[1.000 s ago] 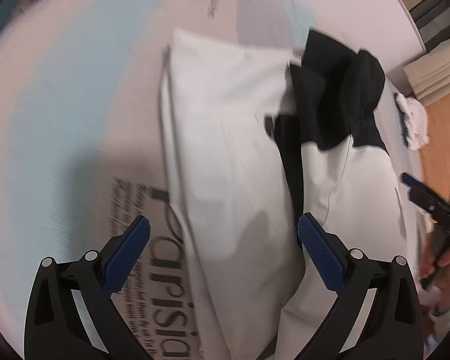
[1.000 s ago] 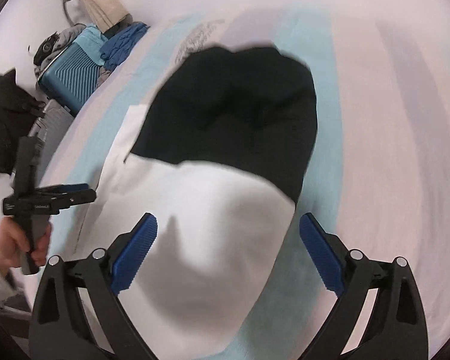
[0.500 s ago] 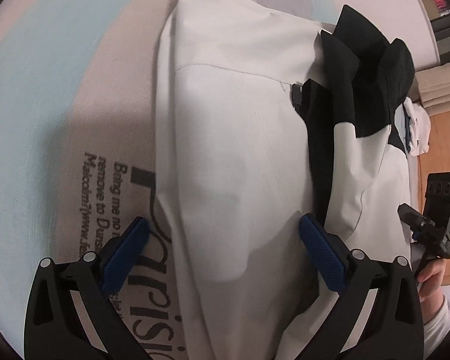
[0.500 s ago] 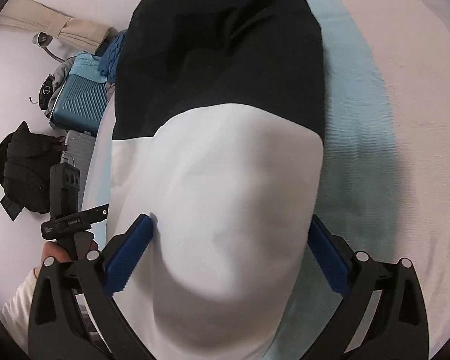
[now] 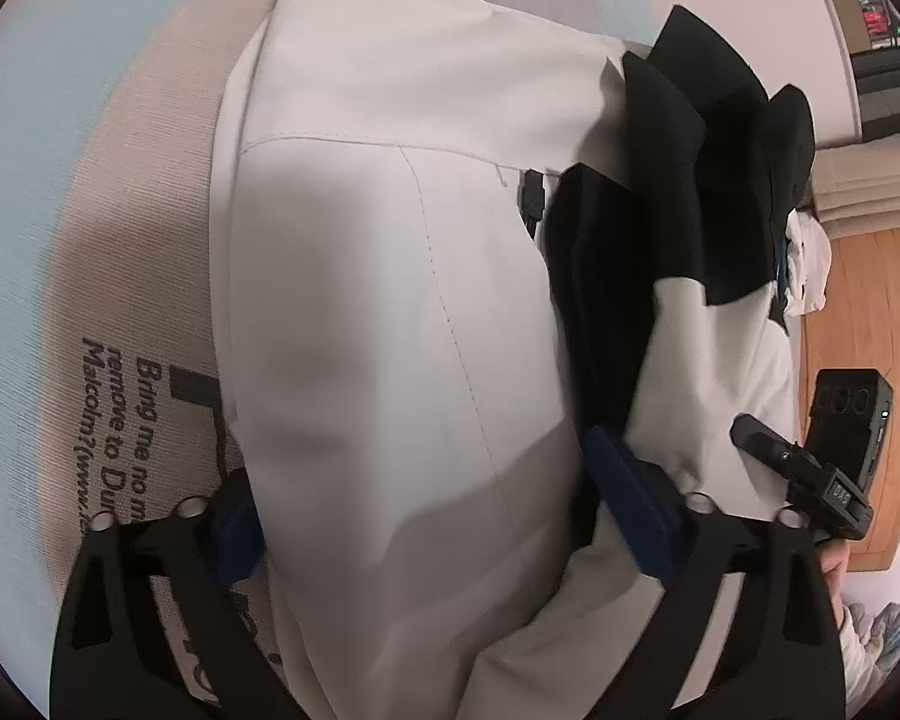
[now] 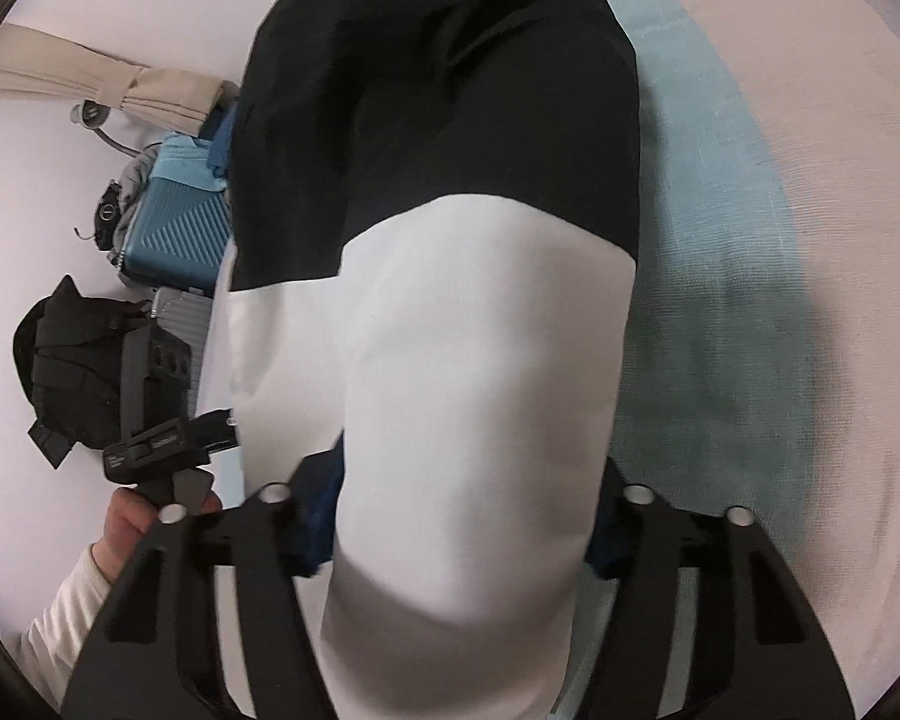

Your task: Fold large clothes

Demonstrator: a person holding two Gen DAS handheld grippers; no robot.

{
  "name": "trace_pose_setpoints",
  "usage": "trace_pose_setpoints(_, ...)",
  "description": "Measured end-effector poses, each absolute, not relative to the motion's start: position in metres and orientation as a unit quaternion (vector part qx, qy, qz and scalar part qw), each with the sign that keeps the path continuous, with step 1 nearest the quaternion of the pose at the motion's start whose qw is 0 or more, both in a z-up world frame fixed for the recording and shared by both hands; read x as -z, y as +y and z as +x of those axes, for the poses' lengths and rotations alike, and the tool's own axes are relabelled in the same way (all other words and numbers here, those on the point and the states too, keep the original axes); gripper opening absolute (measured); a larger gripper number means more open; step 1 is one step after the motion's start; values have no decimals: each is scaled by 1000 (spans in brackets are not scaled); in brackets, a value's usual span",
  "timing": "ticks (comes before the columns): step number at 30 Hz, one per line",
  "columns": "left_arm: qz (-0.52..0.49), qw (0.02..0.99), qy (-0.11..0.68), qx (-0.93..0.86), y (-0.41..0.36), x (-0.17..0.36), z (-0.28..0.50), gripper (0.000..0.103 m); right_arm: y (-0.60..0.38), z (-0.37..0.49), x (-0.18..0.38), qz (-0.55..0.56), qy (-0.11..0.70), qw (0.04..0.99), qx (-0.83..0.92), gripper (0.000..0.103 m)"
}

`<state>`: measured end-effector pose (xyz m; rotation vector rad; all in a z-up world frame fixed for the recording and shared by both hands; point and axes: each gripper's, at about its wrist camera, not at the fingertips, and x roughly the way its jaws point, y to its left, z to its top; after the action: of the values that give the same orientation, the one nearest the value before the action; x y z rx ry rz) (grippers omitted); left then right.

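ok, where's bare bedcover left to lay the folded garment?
Right of the black-and-white garment: the blue stripe and pale bedcover lie bare. On its other side, the printed-text strip is free too. Crowded: the bed's edge by the blue suitcase and black bag.

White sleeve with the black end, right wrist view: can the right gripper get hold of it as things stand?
Probably yes. The right gripper has just been closing, the white sleeve bulging between its blue pads. Nothing blocks it; a firm pinch isn't visible.
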<state>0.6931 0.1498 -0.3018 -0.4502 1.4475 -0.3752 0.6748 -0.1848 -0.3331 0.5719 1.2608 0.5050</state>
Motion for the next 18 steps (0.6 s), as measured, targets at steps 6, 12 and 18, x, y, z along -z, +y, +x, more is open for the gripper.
trace_pose_setpoints(6,-195,719,639,193,135,291,695,22,-178,672,311,242,557,755,-247,43)
trace_pose_setpoints(12,-146,747,618,197,105,264,684,14,-178,666,289,236,529,772,-262,38)
trace_pose_setpoints(18,-118,768,591,215,81,222,673,13,-188,653,253,240,497,788,-272,36)
